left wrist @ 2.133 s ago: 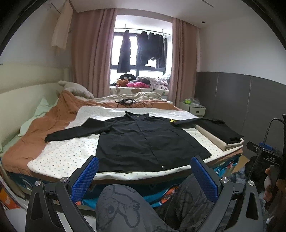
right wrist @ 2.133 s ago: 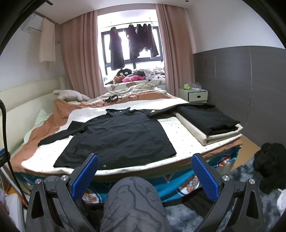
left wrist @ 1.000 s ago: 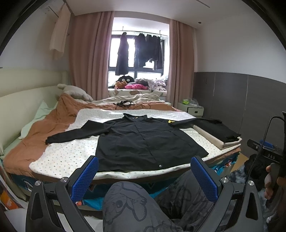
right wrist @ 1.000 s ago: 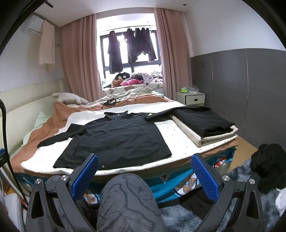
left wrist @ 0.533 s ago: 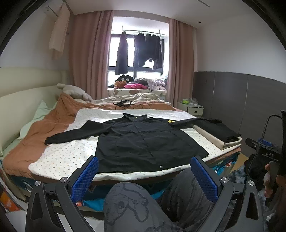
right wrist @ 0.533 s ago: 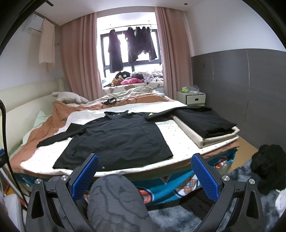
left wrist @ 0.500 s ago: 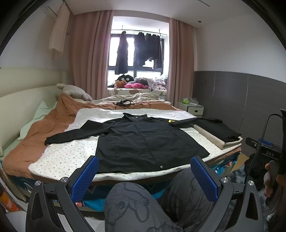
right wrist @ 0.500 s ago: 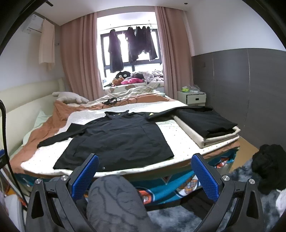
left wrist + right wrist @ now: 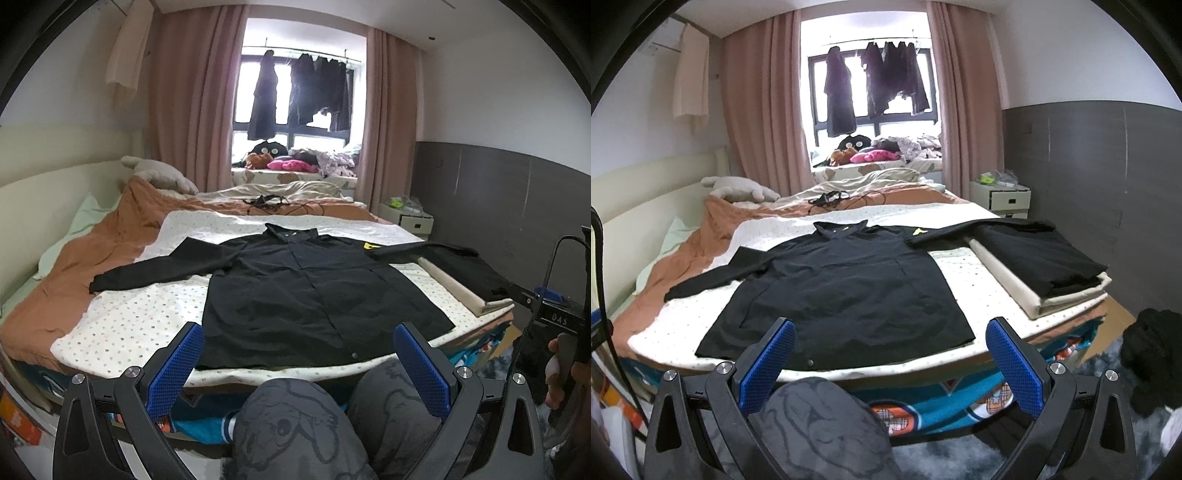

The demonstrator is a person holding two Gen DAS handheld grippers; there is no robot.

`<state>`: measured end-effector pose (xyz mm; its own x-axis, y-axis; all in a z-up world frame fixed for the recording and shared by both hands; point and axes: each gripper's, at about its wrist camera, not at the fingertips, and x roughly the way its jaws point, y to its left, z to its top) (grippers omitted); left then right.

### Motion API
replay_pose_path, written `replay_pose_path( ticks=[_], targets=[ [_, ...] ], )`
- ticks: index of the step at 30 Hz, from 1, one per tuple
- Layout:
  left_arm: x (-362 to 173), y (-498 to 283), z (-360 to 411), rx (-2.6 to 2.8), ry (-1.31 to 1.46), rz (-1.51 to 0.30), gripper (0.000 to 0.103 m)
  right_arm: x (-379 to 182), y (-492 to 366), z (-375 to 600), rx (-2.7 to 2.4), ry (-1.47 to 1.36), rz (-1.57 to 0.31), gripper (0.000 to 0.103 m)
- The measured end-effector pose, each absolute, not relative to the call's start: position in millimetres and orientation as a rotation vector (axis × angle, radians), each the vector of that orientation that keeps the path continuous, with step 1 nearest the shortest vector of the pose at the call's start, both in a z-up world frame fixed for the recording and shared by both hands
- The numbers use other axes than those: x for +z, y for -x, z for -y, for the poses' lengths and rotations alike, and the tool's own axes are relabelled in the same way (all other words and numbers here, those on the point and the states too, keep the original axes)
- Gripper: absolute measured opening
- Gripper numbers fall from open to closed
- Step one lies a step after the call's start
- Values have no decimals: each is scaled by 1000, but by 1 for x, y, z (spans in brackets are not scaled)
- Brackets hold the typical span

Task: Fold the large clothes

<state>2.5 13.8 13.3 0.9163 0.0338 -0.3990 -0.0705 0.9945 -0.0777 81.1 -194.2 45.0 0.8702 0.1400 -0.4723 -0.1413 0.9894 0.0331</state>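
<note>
The black shirt [image 9: 310,291] lies flat and face up on the bed [image 9: 122,328], its hem along the near edge, its collar toward the far side. One sleeve runs out toward the left edge of the bed; the other sleeve [image 9: 945,230] reaches to the right and ends at or on a folded dark garment [image 9: 1038,254], which rests on a beige pad [image 9: 1067,301] at the right edge.

You hold both tools back from the bed, above your knees. The left gripper [image 9: 299,363] has its jaws spread wide with nothing between them, and the right gripper [image 9: 892,363] is the same.

I think no fold is begun yet. The risk is on the right side: if you pull that sleeve fast, it may drag the folded garment out of shape. The cloth looks thin and smooth, so a pinch may take both layers, or slip, and then the body wrinkles. The hem is very near the bed's edge and could slide off when you lift.

Your knees hide the front of the bed. The right cuff I cannot separate from the dark garment; black is on black there.
</note>
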Motion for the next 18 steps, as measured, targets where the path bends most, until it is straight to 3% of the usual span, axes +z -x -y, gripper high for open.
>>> replay_pose_path(
  ticks=[18],
  targets=[
    [5, -112, -63, 113, 122, -511, 103, 32, -206, 140, 222, -41, -565, 103]
  ],
)
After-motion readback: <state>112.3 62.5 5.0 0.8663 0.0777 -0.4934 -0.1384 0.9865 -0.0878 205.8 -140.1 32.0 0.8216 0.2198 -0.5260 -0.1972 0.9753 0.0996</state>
